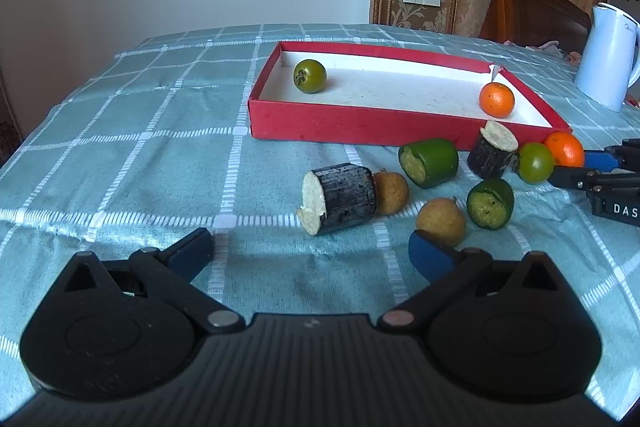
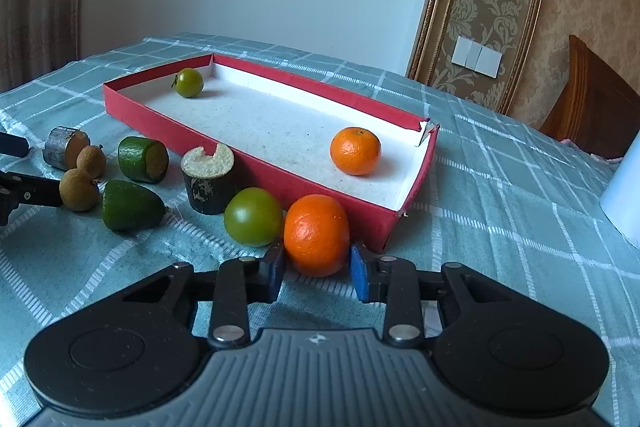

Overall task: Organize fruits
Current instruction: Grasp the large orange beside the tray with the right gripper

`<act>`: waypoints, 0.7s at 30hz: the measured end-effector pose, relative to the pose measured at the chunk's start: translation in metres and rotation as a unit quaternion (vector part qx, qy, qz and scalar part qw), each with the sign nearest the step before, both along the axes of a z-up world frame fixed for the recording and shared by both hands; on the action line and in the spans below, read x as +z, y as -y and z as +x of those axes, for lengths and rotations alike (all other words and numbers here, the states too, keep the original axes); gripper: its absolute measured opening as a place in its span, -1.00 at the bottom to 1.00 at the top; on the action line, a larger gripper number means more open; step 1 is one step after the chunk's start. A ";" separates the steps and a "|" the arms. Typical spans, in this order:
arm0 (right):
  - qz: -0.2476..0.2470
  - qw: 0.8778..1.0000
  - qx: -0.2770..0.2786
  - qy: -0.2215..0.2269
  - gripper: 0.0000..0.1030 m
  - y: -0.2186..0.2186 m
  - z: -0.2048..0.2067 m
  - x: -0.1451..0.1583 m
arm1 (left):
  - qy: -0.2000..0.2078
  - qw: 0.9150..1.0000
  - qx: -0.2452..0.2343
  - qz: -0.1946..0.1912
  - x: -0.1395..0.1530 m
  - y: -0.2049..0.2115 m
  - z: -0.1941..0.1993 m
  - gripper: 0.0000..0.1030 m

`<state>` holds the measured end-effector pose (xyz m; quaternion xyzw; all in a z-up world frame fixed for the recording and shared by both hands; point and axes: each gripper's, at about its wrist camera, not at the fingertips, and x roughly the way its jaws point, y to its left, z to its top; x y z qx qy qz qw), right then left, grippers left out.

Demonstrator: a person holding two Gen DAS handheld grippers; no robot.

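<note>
A shallow red box (image 1: 360, 125) (image 2: 256, 163) holds a green tomato (image 1: 310, 76) (image 2: 189, 82) and an orange (image 1: 497, 100) (image 2: 355, 150). In front of the box lie loose pieces on the cloth. My right gripper (image 2: 318, 269) is shut on a second orange (image 2: 316, 235) (image 1: 565, 149), blue pads against its two sides. A green tomato (image 2: 253, 217) touches that orange on its left. My left gripper (image 1: 312, 247) stands wide open and empty just short of a dark cut stalk piece (image 1: 340, 199). A brown longan (image 1: 441, 221) sits by its right fingertip.
Another dark stalk piece (image 1: 494, 151), two green cut pieces (image 1: 430, 163) (image 1: 490, 205) and a second longan (image 1: 391, 193) crowd the cloth before the box. A white kettle (image 1: 608, 57) stands at the far right. The teal checked tablecloth (image 1: 140, 147) stretches left.
</note>
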<state>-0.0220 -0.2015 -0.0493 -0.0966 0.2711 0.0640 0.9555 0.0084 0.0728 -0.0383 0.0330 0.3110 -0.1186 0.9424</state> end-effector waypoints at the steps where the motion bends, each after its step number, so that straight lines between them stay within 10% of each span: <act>1: 0.005 1.000 -0.002 0.001 -0.36 0.002 -0.001 0.000 | 0.000 1.000 -0.001 0.000 0.000 0.000 0.000 1.00; 21: 0.066 0.997 -0.016 0.023 -0.37 0.022 -0.007 0.011 | 0.001 1.000 -0.001 0.001 -0.001 0.000 0.000 1.00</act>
